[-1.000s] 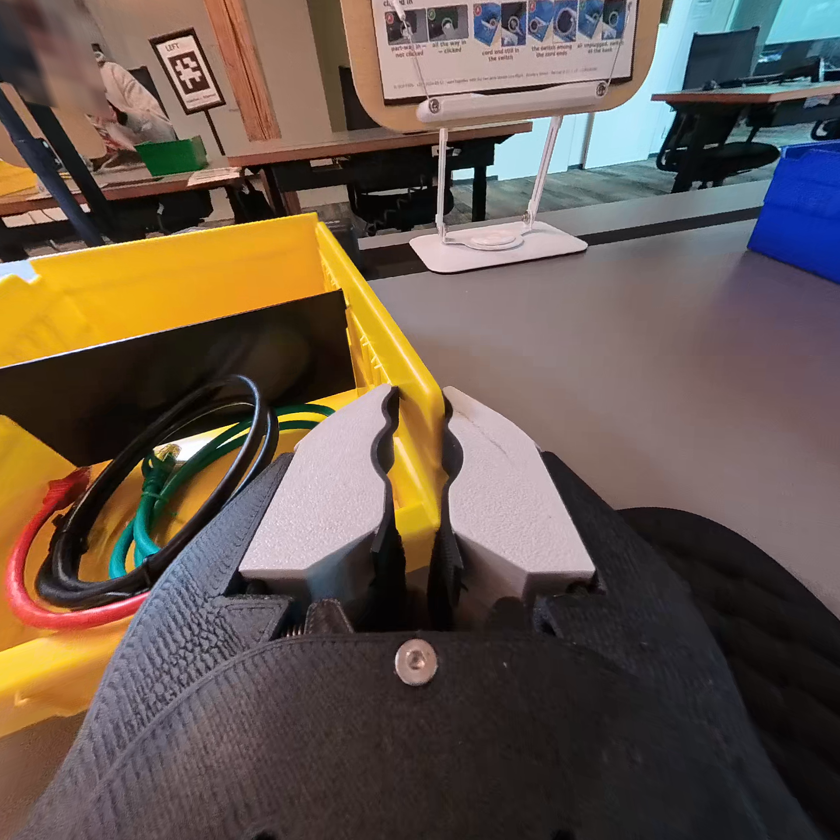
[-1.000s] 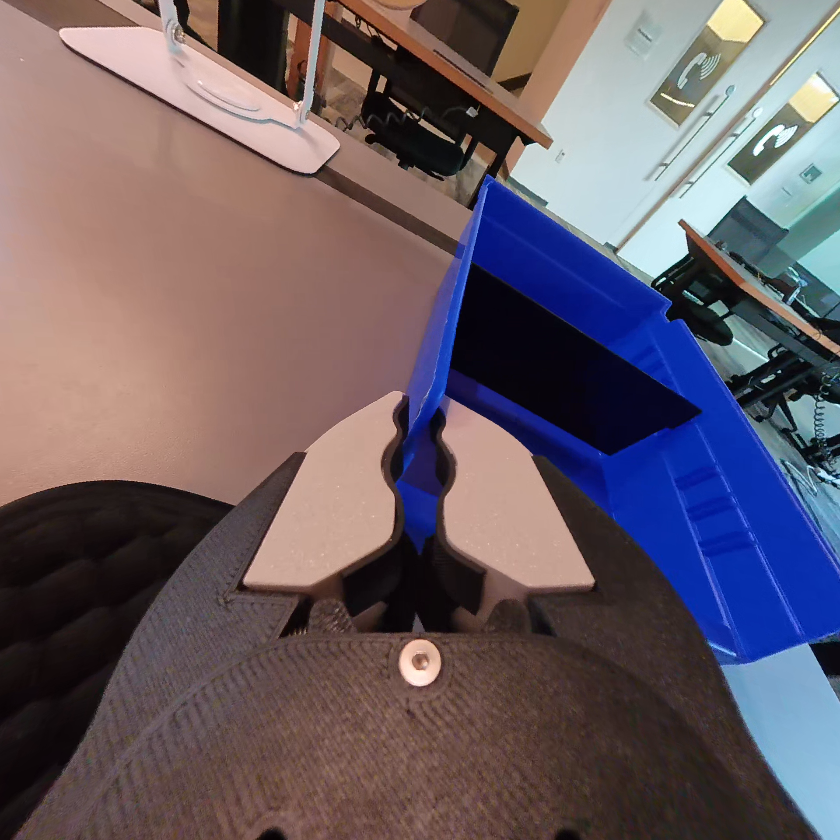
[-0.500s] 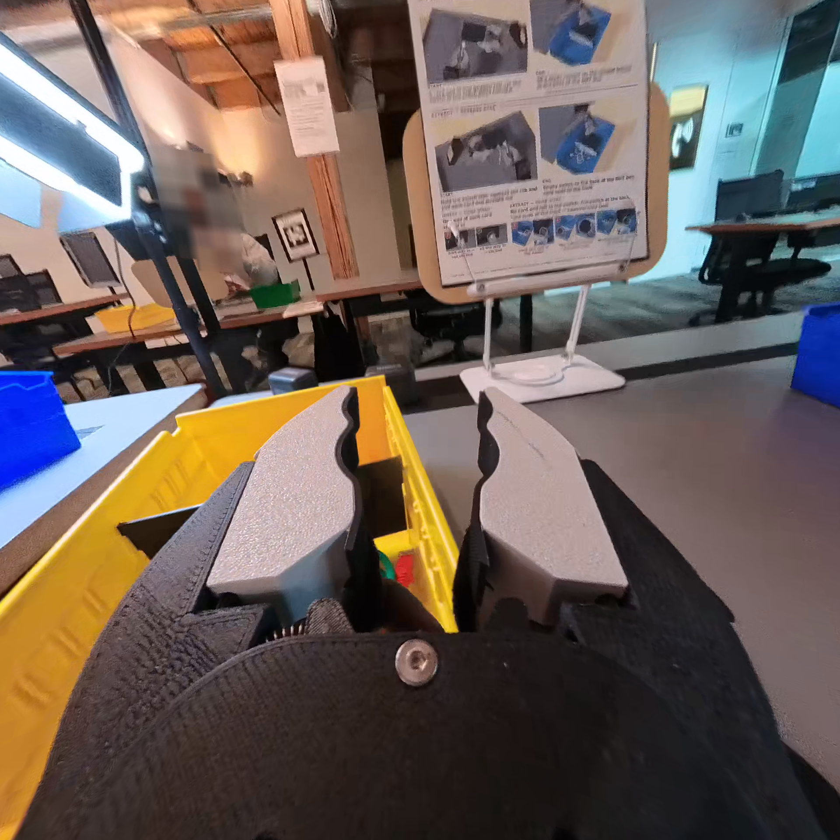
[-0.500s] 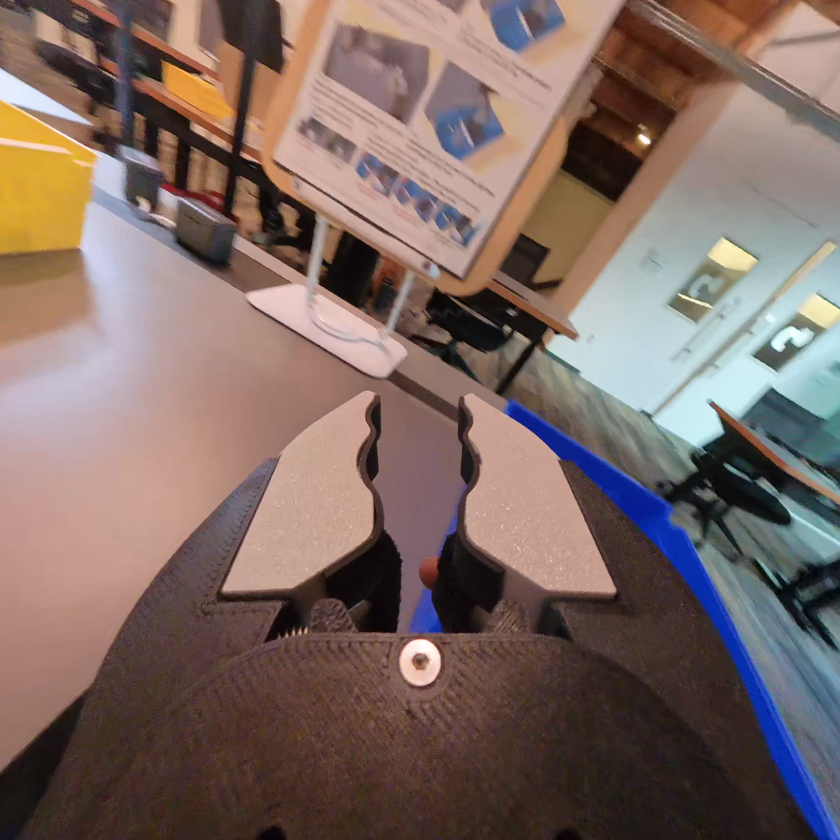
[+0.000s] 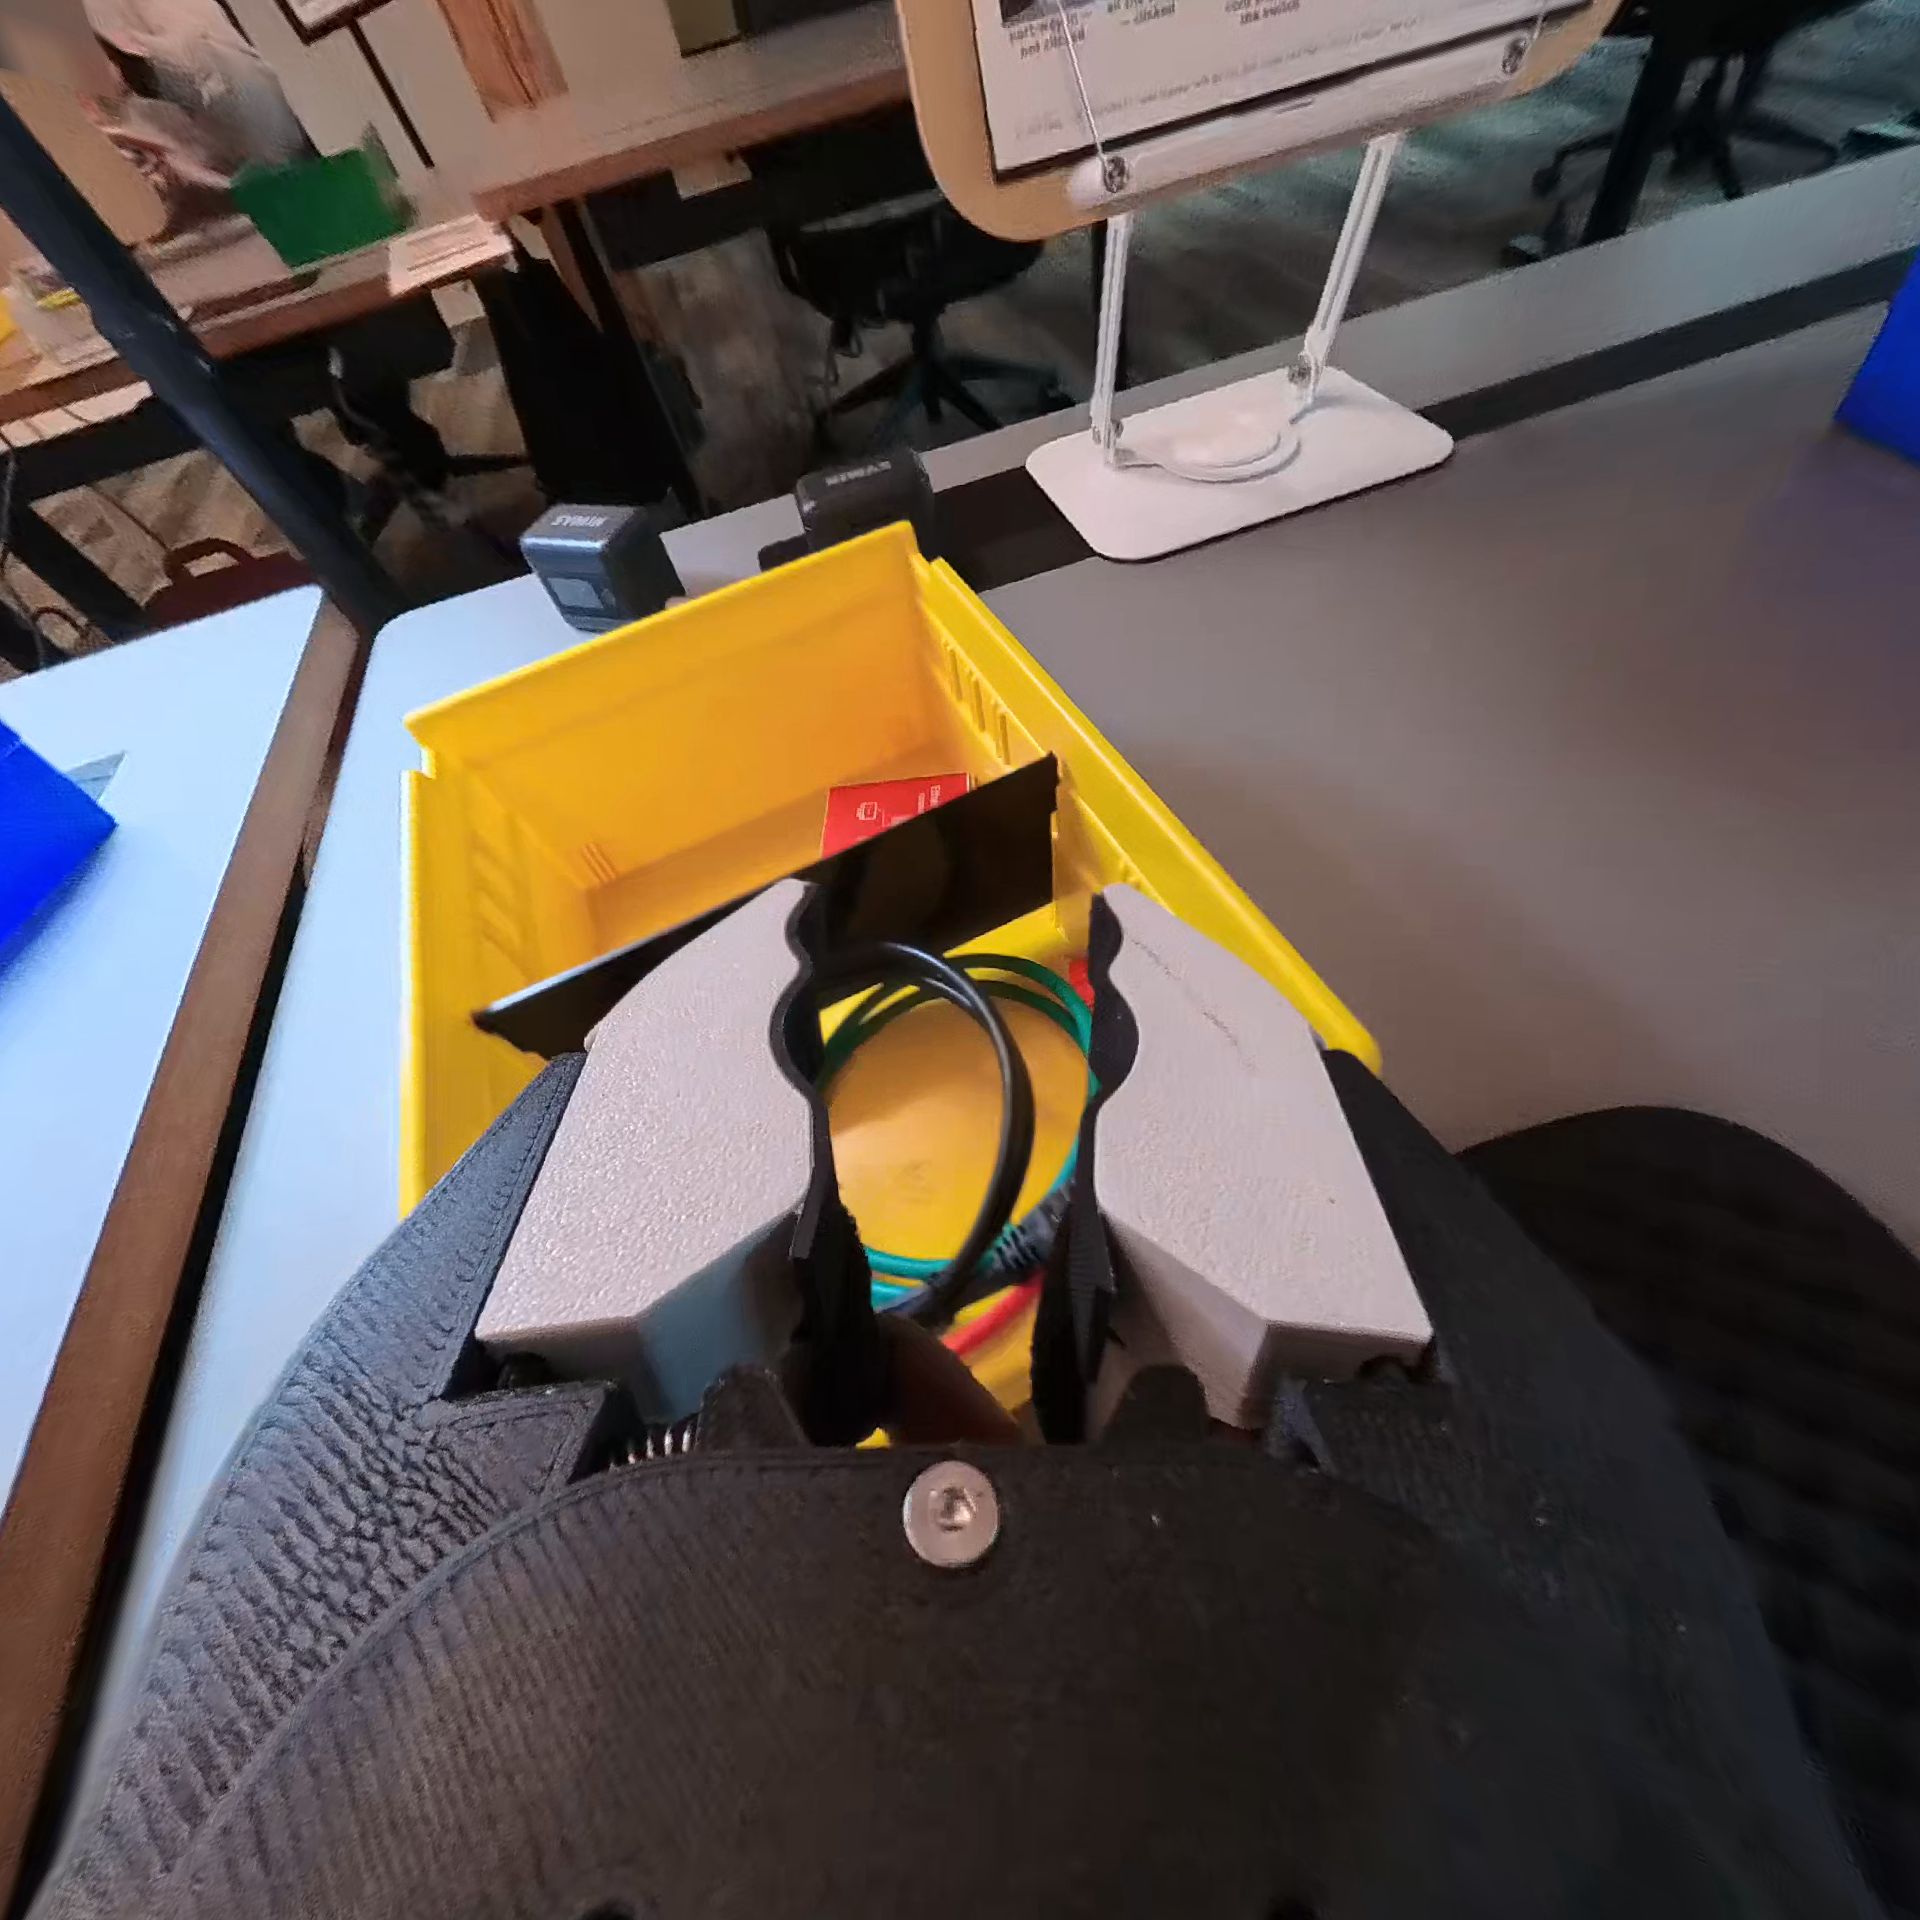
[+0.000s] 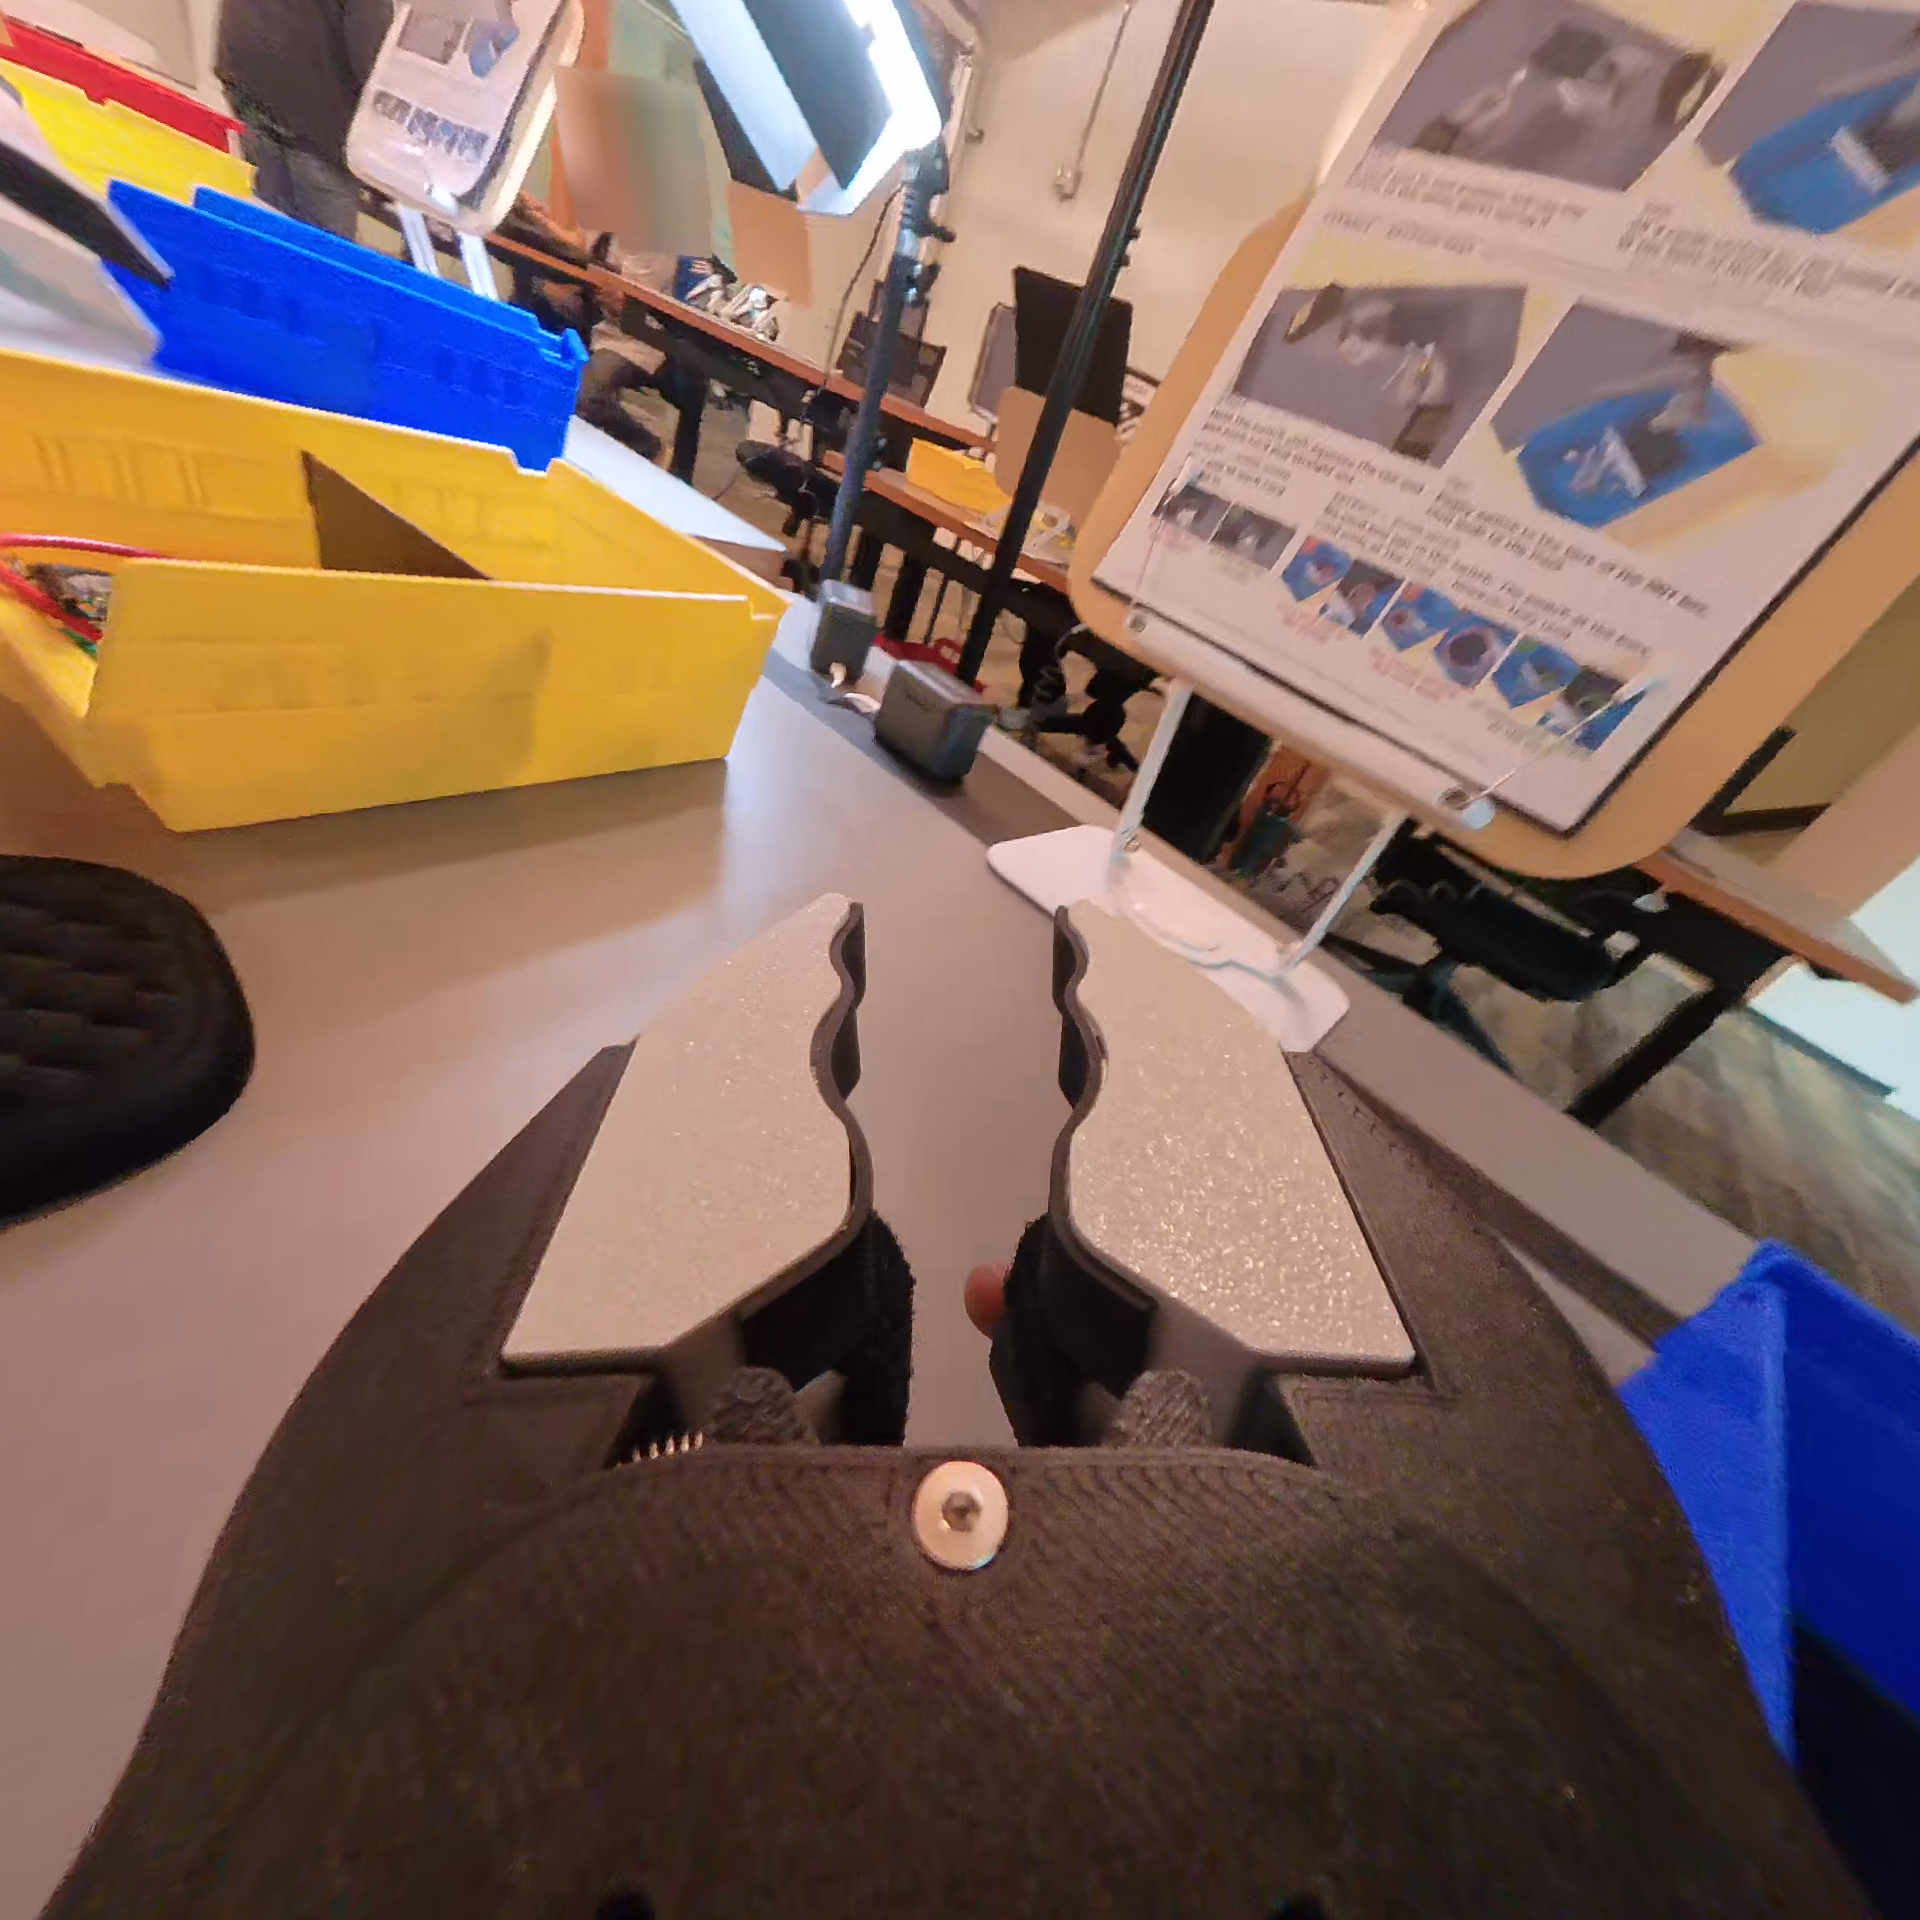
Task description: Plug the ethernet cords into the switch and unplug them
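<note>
Left gripper [image 5: 951, 920] above cords [image 5: 966, 1039] (labels withheld)

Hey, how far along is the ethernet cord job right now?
Barely started. Nothing looks plugged: the black cord, green cord and red cord lie coiled in the yellow bin. The left gripper hangs open above them; the right gripper is open and empty. Picking, plugging and unplugging remain.

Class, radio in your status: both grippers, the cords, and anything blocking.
Left gripper open above yellow bin. Right gripper open, empty, over table. Cords coiled in bin, unplugged. Black divider behind them; nothing blocking.
</note>
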The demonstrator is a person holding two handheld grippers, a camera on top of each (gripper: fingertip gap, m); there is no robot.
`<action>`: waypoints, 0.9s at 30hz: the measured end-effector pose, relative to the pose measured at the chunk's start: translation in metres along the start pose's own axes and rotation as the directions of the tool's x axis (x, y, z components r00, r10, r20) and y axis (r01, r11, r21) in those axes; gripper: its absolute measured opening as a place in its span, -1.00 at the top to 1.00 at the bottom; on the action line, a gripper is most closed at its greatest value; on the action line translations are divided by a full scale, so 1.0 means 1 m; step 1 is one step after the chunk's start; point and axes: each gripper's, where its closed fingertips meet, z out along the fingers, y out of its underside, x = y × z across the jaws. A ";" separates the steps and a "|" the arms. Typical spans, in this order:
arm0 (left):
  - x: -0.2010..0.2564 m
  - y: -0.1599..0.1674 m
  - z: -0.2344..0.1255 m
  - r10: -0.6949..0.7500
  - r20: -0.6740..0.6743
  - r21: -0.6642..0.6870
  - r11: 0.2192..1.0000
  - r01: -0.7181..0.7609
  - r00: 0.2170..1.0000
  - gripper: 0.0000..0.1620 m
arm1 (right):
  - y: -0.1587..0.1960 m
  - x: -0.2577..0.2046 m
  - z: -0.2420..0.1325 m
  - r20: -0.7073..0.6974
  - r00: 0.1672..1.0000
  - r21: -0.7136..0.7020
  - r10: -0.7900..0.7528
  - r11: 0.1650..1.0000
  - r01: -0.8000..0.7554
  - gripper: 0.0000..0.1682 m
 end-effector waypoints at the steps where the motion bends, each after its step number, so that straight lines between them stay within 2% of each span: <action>1: -0.003 -0.003 0.005 0.015 -0.021 -0.010 1.000 -0.015 1.000 0.40 | 0.006 -0.005 0.002 0.023 0.999 -0.003 0.023 1.000 -0.023 0.58; 4: -0.013 -0.014 0.033 -0.013 -0.107 -0.089 0.996 0.004 0.994 0.35 | 0.019 -0.011 0.007 0.056 0.996 -0.030 0.066 0.997 -0.065 0.58; 7: -0.009 -0.018 0.076 0.000 -0.289 -0.204 0.977 -0.062 0.957 0.02 | 0.023 -0.012 0.010 0.073 0.993 -0.033 0.093 0.995 -0.090 0.58; 9: -0.015 -0.014 0.109 -0.003 -0.329 -0.289 0.952 -0.098 0.944 -0.04 | 0.024 -0.014 0.009 0.088 0.989 -0.030 0.119 0.993 -0.116 0.58; 12: -0.029 0.016 0.150 -0.032 -0.338 -0.513 0.844 -0.156 0.940 -0.07 | 0.027 -0.009 0.008 0.066 0.990 -0.041 0.125 0.992 -0.122 0.59; 15: -0.040 0.045 0.178 -0.040 -0.318 -0.672 0.714 -0.196 0.947 -0.04 | 0.029 -0.004 0.006 0.047 0.990 -0.047 0.132 0.990 -0.130 0.59; 21: -0.028 0.079 0.193 -0.016 -0.373 -0.785 0.539 -0.306 0.928 -0.04 | 0.028 0.004 0.001 0.012 0.992 -0.039 0.127 0.991 -0.127 0.61; 23: -0.026 0.092 0.187 -0.005 -0.389 -0.822 0.452 -0.345 0.921 -0.05 | 0.030 0.004 0.001 0.010 0.993 -0.045 0.119 0.992 -0.119 0.62; 27: -0.026 0.092 0.188 0.010 -0.394 -0.824 0.440 -0.358 0.919 0.01 | 0.033 0.005 0.001 -0.001 0.996 -0.064 0.091 0.994 -0.091 0.62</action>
